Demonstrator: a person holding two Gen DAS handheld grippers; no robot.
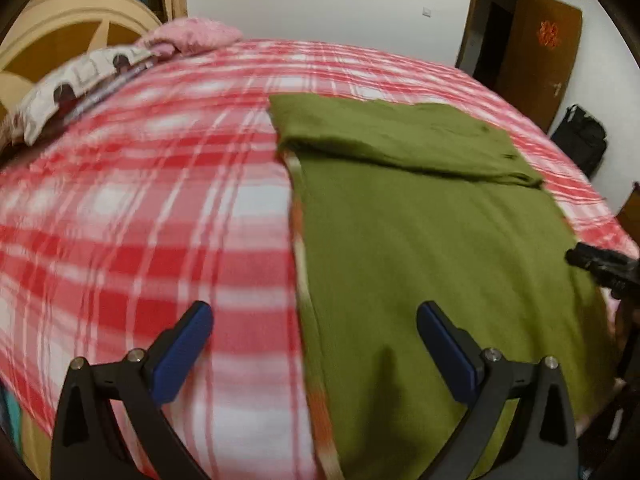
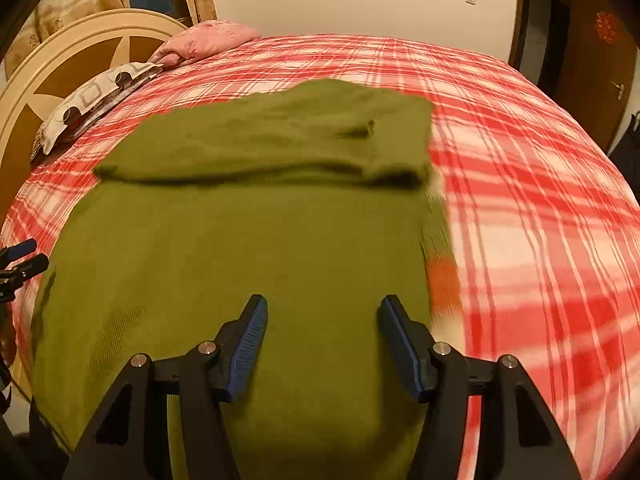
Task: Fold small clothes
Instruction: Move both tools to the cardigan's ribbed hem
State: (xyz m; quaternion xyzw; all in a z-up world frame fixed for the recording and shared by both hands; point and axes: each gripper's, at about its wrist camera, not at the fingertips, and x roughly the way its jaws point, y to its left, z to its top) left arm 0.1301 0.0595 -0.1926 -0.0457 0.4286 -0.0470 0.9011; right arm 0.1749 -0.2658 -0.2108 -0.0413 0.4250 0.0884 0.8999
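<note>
An olive green garment (image 1: 420, 248) lies flat on the red-and-white plaid bed cover (image 1: 140, 208), its far part folded over onto itself in a band (image 1: 392, 136). A pale striped edge shows along its left side. My left gripper (image 1: 316, 316) is open and empty, hovering over the garment's left edge near the front. In the right wrist view the garment (image 2: 260, 240) fills the middle, with the folded band (image 2: 280, 136) at the far end. My right gripper (image 2: 324, 312) is open and empty above the garment's near right part. The right gripper also shows in the left wrist view (image 1: 604, 264), and the left gripper shows at the left edge of the right wrist view (image 2: 20, 260).
A pink pillow (image 2: 208, 40) and a patterned pillow (image 2: 92, 100) lie by the cream headboard (image 2: 60, 64) at the far left. A brown door (image 1: 536, 52) and a black bag (image 1: 580, 136) stand at the right. The plaid bed cover (image 2: 520, 200) stretches to the garment's right.
</note>
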